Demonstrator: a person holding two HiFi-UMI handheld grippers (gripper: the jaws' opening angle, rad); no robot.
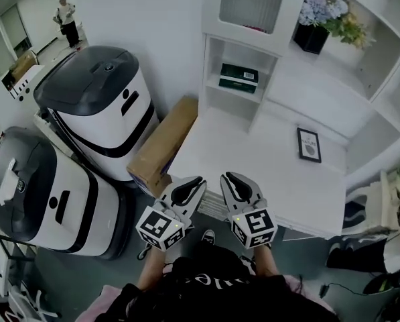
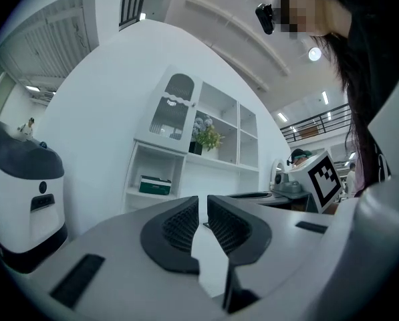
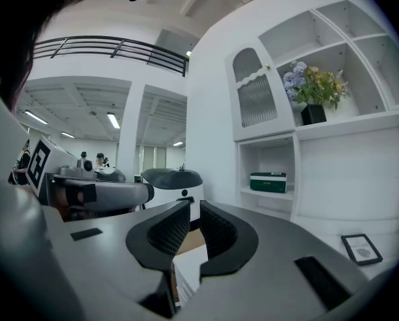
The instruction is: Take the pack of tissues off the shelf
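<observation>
Dark sleeves and two marker cubes sit closest, at the bottom of the head view. Both tools are held level, side by side, aimed at the shelf unit [image 1: 207,72].

Left gripper [image 1: 191,186]: jaws together, nothing between the ribbed pads. Right gripper [image 1: 233,182]: the same, pads closed on empty air. Probably carried shut because no grasp is due yet; both are well short of the shelf unit, with the white desk top [image 1: 253,166] lying between.

Pack of tissues [image 1: 238,78]: in the lower open cubby of the shelf unit, directly under the glass-door cabinet, lying flat on its board, long side facing out. It stands alone in the cubby with free space above and at both ends, so either tool should be able to get in. It is a dark green block with a pale band along the top edge and a light label on the front; the print is too small to read. The corners look square, but I cannot tell whether the wrap is soft or stiff.

Flower pot [image 1: 311,37] stands on a higher board to the right of the cubby. A small framed picture [image 1: 309,145] lies on the desk in front of the shelf unit, and a cardboard box [image 1: 163,143] leans to its left. None of them block the line to the cubby.

Judgement: approach stage. The jaws need to open before reaching the pack.
</observation>
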